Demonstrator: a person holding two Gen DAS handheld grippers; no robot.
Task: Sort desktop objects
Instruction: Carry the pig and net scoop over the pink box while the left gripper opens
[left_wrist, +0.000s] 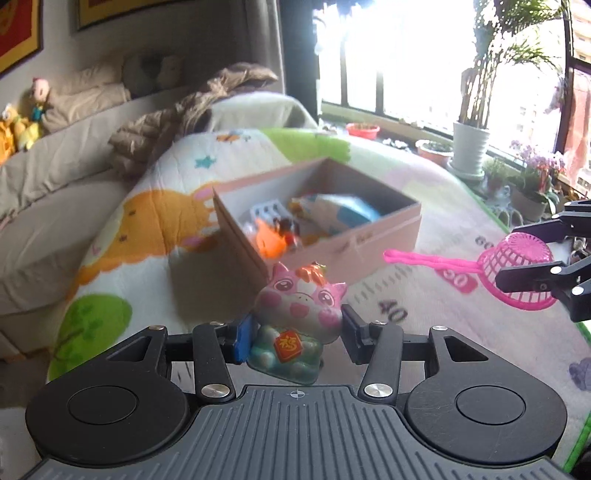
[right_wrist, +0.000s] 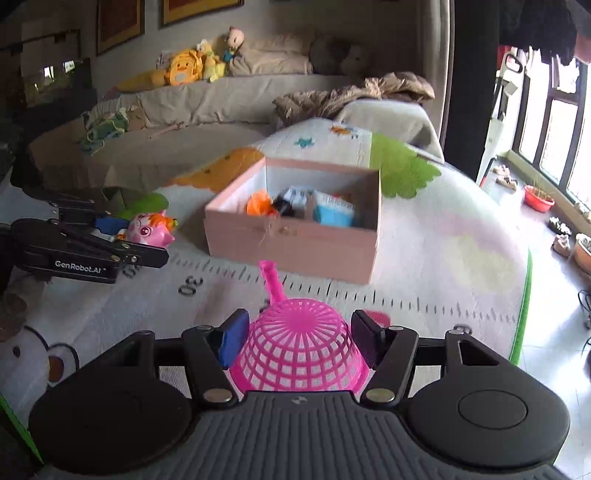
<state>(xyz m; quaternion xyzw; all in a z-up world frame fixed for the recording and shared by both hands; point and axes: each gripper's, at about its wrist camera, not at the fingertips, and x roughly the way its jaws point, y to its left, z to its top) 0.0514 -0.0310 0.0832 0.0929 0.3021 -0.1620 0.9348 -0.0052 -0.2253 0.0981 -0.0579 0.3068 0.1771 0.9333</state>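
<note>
My left gripper (left_wrist: 295, 332) is shut on a pink pig figurine (left_wrist: 301, 306) with a teal base, held above the mat just in front of the pink cardboard box (left_wrist: 369, 240). In the right wrist view the left gripper (right_wrist: 147, 236) and the pig (right_wrist: 151, 230) show at the left. My right gripper (right_wrist: 301, 339) is shut on a pink plastic strainer (right_wrist: 299, 350), bowl upside down, handle pointing toward the box (right_wrist: 295, 243). The strainer (left_wrist: 517, 273) also shows at the right of the left wrist view. The box holds several toys, one orange (right_wrist: 258, 203) and one blue-white (right_wrist: 332, 214).
A cartoon play mat (right_wrist: 461, 258) with printed numbers covers the surface under the box. A beige sofa (right_wrist: 221, 99) with plush toys (right_wrist: 184, 68) and a brown jacket (right_wrist: 354, 94) lies behind. Potted plants (left_wrist: 469, 144) line the window sill at the right.
</note>
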